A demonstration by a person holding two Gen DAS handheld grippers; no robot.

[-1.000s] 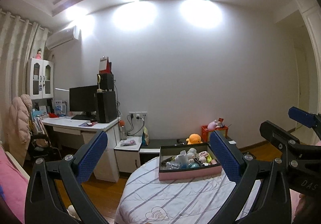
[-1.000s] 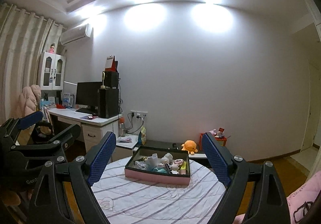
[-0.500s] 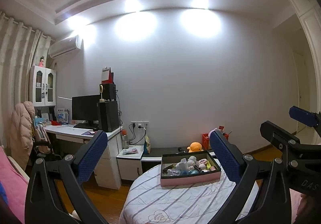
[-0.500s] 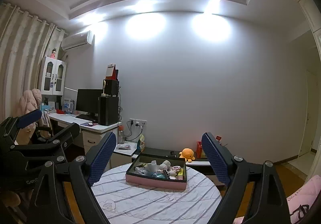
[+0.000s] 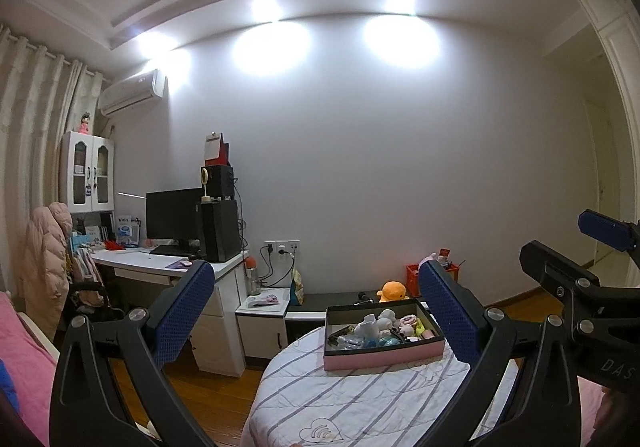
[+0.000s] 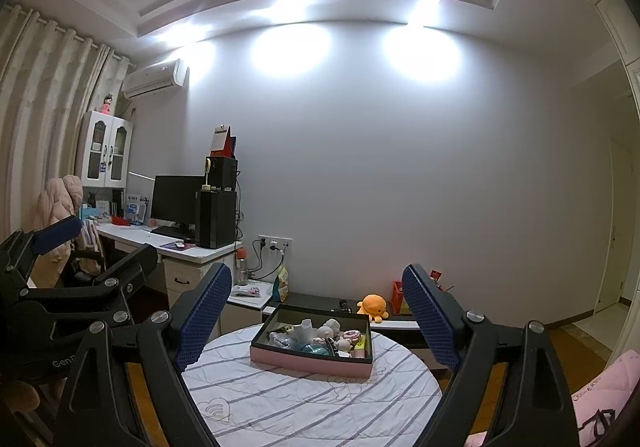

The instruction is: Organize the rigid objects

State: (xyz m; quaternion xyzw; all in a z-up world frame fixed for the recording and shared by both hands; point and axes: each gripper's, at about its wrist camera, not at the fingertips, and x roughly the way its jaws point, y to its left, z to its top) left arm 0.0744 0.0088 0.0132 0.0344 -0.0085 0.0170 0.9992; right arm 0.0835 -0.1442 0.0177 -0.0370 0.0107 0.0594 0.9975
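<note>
Pink box [image 6: 310, 363], grey-striped white tablecloth [image 6: 280, 399], orange plush [image 6: 373, 305], blue-padded claw [image 6: 316, 313]

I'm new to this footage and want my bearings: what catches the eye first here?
A pink box crammed with small toys sits on the round striped table, framed by the open right gripper. Behind it, an orange plush rests on a low bench, with a desk and monitor at the left.

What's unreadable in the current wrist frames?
- Items in the pink box: too small in both views; the near wall hides the lower ones.
- Round table: front edge cut off by the frame and by the right claw.
- Left claw: base cut off at the bottom of the left view.
- Red basket: partly behind a claw finger.
</note>
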